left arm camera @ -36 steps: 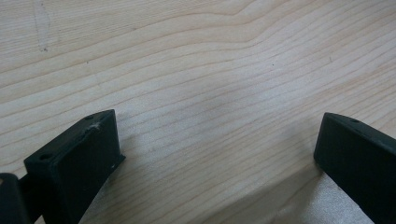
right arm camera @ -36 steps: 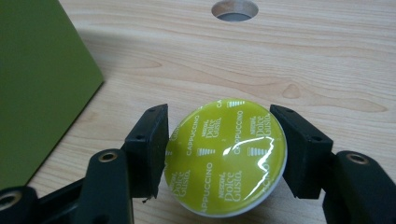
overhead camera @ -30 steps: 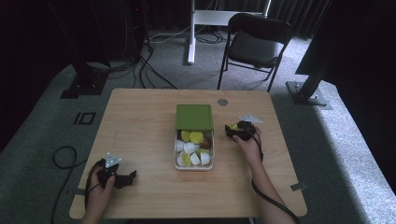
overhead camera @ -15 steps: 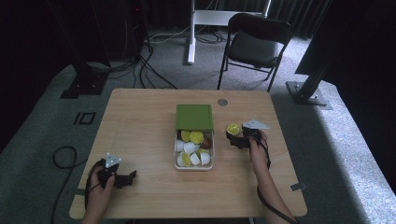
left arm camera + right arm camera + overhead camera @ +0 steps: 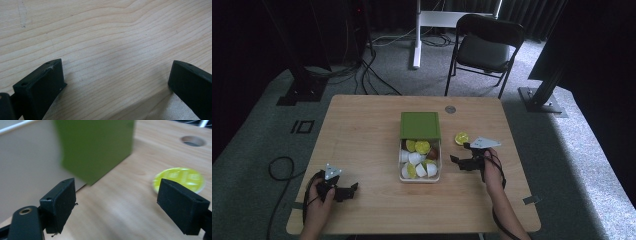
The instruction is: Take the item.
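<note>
While both grippers sit low on the wooden table (image 5: 362, 130), the right gripper (image 5: 462, 161) has jaws spread wide, nothing between them. A yellow-green capsule (image 5: 461, 138) lies just beside the green-lidded box (image 5: 419, 125) of capsules. Left gripper (image 5: 343, 192): jaws apart too, near the table's front-left corner.

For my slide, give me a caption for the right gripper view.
Open right gripper over the wooden table, a yellow-green capsule beyond, green box ahead.
</note>
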A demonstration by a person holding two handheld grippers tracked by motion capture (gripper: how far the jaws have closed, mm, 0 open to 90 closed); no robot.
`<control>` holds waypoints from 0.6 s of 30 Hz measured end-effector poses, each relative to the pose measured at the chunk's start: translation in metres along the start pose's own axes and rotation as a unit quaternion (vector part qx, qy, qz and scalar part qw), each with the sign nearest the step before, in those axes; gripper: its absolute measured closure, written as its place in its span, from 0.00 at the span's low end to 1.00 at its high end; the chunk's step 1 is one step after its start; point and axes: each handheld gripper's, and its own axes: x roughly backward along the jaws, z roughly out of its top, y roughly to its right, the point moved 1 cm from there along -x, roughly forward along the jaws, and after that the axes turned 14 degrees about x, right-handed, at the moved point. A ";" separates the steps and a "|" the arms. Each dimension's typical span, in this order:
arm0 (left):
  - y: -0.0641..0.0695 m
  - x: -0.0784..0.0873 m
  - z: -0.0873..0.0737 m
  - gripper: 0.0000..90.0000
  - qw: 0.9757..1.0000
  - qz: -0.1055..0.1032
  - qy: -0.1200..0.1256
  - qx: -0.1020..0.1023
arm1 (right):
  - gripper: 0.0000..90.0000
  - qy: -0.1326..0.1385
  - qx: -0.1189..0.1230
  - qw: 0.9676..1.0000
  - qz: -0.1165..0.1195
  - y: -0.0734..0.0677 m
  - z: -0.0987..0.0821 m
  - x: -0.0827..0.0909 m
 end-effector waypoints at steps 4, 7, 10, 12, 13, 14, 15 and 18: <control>0.000 0.000 0.000 0.01 1.000 0.000 0.000 0.000 | 0.17 -0.007 0.022 0.999 0.028 -0.012 -0.003 0.005; 0.000 0.000 0.000 0.01 1.000 0.000 0.000 0.000 | 0.17 -0.008 0.036 0.998 0.048 -0.019 -0.006 0.007; 0.000 0.000 0.000 0.02 1.000 0.000 0.000 0.000 | 0.17 -0.013 0.052 0.996 0.075 -0.027 -0.011 0.009; 0.000 0.000 0.000 0.01 1.000 0.000 0.000 0.000 | 0.17 -0.017 0.059 0.995 0.081 -0.029 -0.013 0.010; 0.000 0.000 0.000 0.01 1.000 0.000 0.000 0.000 | 0.17 -0.028 0.070 0.993 0.094 -0.034 -0.018 0.011; 0.000 0.000 0.000 0.01 1.000 0.000 0.000 0.000 | 0.17 -0.029 0.072 0.992 0.101 -0.036 -0.020 0.012; 0.000 0.000 0.000 0.01 1.000 0.000 0.000 0.000 | 0.17 -0.031 0.076 0.991 0.109 -0.038 -0.022 0.013; 0.000 0.000 0.000 0.01 1.000 0.000 0.000 0.000 | 0.17 -0.038 0.084 0.989 0.112 -0.042 -0.027 0.016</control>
